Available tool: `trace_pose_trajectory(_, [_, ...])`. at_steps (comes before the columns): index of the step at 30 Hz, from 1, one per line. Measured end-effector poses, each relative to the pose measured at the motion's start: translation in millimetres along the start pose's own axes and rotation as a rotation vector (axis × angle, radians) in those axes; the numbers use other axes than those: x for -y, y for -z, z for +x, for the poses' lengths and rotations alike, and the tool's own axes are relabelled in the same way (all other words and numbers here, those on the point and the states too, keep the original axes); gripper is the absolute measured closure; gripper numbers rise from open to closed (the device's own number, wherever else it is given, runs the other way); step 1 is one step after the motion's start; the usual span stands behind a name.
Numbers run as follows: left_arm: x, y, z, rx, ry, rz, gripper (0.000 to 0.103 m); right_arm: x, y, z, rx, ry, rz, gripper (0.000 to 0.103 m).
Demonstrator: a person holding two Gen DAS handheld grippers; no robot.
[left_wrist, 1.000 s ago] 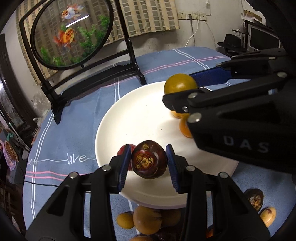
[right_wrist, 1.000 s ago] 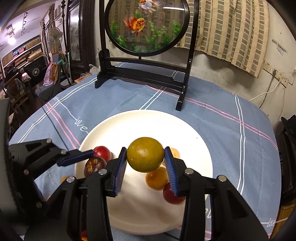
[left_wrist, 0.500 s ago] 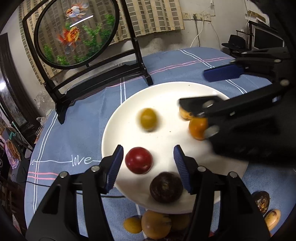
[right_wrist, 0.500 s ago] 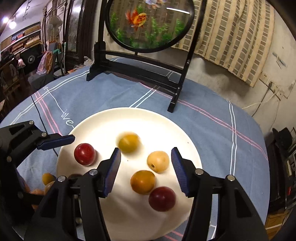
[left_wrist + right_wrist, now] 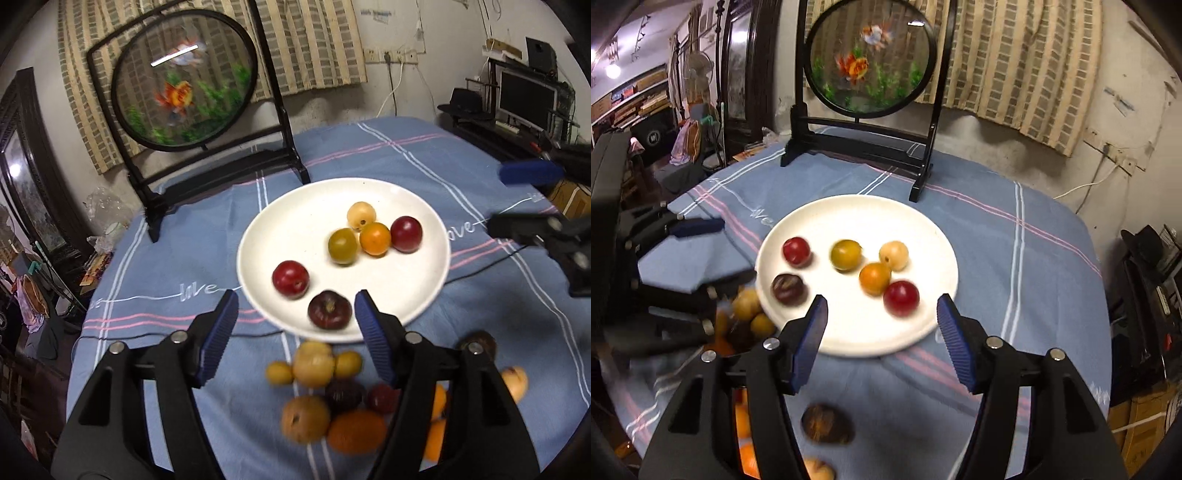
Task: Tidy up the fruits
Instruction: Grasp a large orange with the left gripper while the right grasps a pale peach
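White china carries six fruits now: the plate holds a dark purple one at its near rim, a red one to the left, and a green-yellow one, an orange one, a pale one and a second red one huddled toward the far right. Both tools hang above the desk with nothing in them: the left gripper has its fingers spread wide over the near rim, and the right gripper is just as splayed. More fruit waits in a loose pile on the blue cloth just near of the plate, under the left tool. To my eye the next job is fetching from that heap, and the trick is choosing an outer piece, such as the small yellow one on the left edge, so the fingers straddle it without nudging its neighbours. Round fruit rolls, so close gently across the widest part and lift straight.
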State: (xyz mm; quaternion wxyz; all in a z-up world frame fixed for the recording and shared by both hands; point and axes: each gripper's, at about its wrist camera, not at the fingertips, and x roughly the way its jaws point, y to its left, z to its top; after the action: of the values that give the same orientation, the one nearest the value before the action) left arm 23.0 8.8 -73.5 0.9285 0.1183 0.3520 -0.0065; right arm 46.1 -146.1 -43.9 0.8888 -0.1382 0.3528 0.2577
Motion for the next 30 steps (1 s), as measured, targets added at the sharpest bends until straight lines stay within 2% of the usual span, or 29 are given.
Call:
trace_pose_trajectory(2, [-5, 8, -18, 0.013, 0.005, -0.013, 0.031, -4, 20, -19, 0.004, -0.015, -0.003, 0.041])
trace_pose_trajectory(6, [-9, 25, -40, 0.008, 0.037, -0.031, 0.031, -15, 62, -38, -0.03, -0.04, -0.038, 0.041])
trace_pose_trajectory(13, [0, 50, -52, -0.029, 0.077, -0.013, 0.031, -47, 129, -24, -0.151, -0.058, -0.208, 0.041])
trace_pose_trajectory(17, [8, 56, -55, -0.039, 0.11, -0.005, 0.031, -56, 138, -4, -0.184, -0.065, -0.251, 0.041])
trace_pose_trajectory(21, [24, 61, -58, -0.046, 0.142, 0.038, 0.031, -59, 137, 12, -0.179, -0.081, -0.276, 0.043])
trace_pose_trajectory(24, [38, 63, -57, -0.057, 0.176, 0.075, 0.029, -52, 133, 17, -0.183, -0.156, -0.243, 0.059])
trace_pose_trajectory(25, [43, 65, -57, -0.059, 0.187, 0.087, 0.026, -52, 133, 17, -0.18, -0.159, -0.252, 0.06])
trace_pose_trajectory(30, [75, 71, -54, -0.061, 0.256, 0.167, 0.026, -50, 138, 6, -0.155, -0.153, -0.271, 0.061])
